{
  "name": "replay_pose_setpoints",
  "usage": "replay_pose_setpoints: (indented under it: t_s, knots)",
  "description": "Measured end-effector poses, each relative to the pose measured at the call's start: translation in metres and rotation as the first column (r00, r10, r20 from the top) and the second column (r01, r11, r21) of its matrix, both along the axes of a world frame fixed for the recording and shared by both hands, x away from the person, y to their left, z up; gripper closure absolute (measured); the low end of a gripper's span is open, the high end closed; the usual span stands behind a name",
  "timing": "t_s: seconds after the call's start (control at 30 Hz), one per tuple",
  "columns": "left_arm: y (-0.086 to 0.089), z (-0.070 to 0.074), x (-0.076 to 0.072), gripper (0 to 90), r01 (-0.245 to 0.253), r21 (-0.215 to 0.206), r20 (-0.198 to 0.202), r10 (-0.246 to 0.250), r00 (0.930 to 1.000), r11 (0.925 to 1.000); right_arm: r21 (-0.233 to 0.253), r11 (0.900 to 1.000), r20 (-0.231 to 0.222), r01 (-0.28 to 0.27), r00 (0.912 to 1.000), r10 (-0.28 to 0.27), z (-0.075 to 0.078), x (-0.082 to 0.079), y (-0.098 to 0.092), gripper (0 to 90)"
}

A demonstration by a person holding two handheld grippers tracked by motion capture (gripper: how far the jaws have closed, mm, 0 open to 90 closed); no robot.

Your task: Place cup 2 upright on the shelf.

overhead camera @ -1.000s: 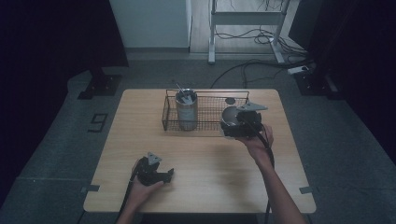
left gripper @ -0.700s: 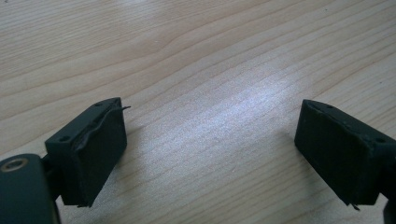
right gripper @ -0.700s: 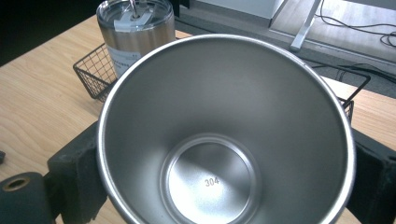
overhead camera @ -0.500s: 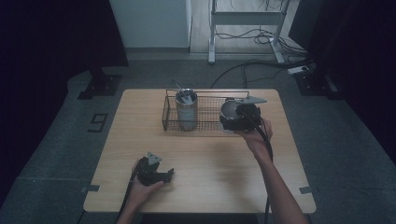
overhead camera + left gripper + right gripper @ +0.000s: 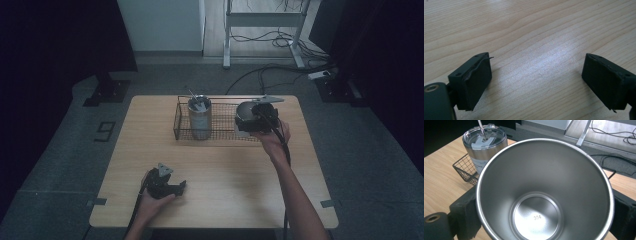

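Observation:
My right gripper point(image 5: 250, 119) is shut on an empty steel cup point(image 5: 244, 112), held over the right end of a black wire basket point(image 5: 181, 125). In the right gripper view the cup point(image 5: 544, 192) is open towards the camera, stamped 304 inside, with a black jaw on each side of it. A lidded steel tumbler point(image 5: 199, 117) with a straw stands in the basket's left part, and appears in the right gripper view as tumbler point(image 5: 484, 145). My left gripper point(image 5: 172, 189) rests on the table near the front edge, open, with bare wood between its fingers point(image 5: 474, 82).
The wooden table point(image 5: 220, 165) stands on grey floor. Beyond its far edge are a metal desk frame point(image 5: 262, 22), cables and a power strip point(image 5: 320, 75). A dark stand base point(image 5: 107, 92) lies at the far left.
My right gripper with the cup has moved away from me, from beside the basket's right end to over it. The left gripper has stayed put.

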State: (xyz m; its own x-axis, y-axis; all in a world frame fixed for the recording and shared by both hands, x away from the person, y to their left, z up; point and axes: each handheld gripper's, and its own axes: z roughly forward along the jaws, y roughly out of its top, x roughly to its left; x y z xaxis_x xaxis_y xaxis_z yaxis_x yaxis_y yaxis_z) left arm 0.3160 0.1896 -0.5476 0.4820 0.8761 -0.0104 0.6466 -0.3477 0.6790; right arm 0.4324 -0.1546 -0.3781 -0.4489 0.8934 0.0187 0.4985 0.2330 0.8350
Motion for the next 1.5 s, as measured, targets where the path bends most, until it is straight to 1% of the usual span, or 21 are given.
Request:
replay_pose_setpoints:
  t_s: [0.13, 0.2, 0.37, 0.53, 0.67, 0.73, 0.9, 1.1, 1.3, 1.4, 1.5]
  knots:
    - [0.001, 0.000, 0.000, 9.1, 0.002, -0.008, -0.001, -0.002, 1.0000, 1.0000, 0.011, 1.000, -0.004, -0.006, 1.0000, 0.006, -0.002, 0.006, -0.001, 6.5]
    - [0.001, 0.000, 0.000, 9.2, 0.001, -0.010, -0.001, -0.002, 1.0000, 0.9999, 0.009, 1.000, -0.006, 0.004, 1.0000, -0.004, -0.003, 0.010, -0.001, 6.5]
    - [0.001, 0.000, 0.000, 9.2, 0.003, -0.009, -0.001, -0.003, 1.0000, 1.0000, 0.001, 1.000, -0.013, 0.011, 0.9999, -0.011, -0.005, 0.018, -0.001, 6.5]
    - [0.001, 0.000, 0.000, 9.2, 0.003, -0.012, -0.001, -0.003, 1.0000, 0.9999, -0.010, 1.000, -0.017, 0.010, 0.9998, -0.010, -0.004, 0.026, -0.002, 6.5]
    - [0.001, 0.000, 0.000, 9.2, 0.003, -0.013, -0.001, -0.003, 1.0000, 0.9999, -0.007, 1.000, -0.016, 0.013, 0.9998, -0.013, -0.004, 0.030, -0.001, 6.5]
    - [0.001, 0.000, 0.000, 9.2, 0.003, -0.013, -0.001, -0.003, 1.0000, 0.9999, -0.011, 1.000, -0.020, 0.008, 0.9998, -0.009, -0.005, 0.033, 0.000, 6.5]
    - [0.001, 0.000, 0.000, 9.2, 0.004, -0.014, -0.002, -0.004, 1.0000, 0.9999, -0.021, 1.000, -0.015, -0.017, 0.9998, 0.017, -0.005, 0.038, 0.001, 6.5]
    - [0.002, 0.000, 0.000, 9.2, 0.006, -0.013, -0.001, -0.006, 1.0000, 0.9999, -0.034, 0.999, -0.019, -0.028, 0.9994, 0.028, -0.008, 0.045, 0.004, 6.5]
    - [0.002, 0.000, 0.001, 9.2, 0.009, -0.023, -0.002, -0.009, 1.0000, 0.9997, -0.040, 0.999, -0.027, -0.023, 0.9994, 0.022, -0.013, 0.054, 0.006, 6.4]
    - [0.002, 0.000, 0.000, 9.2, 0.008, -0.024, -0.002, -0.008, 1.0000, 0.9997, -0.031, 0.999, -0.033, -0.013, 0.9994, 0.012, -0.015, 0.058, 0.005, 6.5]
    - [0.002, 0.000, 0.000, 9.2, 0.008, -0.025, -0.003, -0.008, 1.0000, 0.9996, -0.042, 0.999, -0.041, -0.005, 0.9992, 0.004, -0.017, 0.063, 0.004, 6.5]
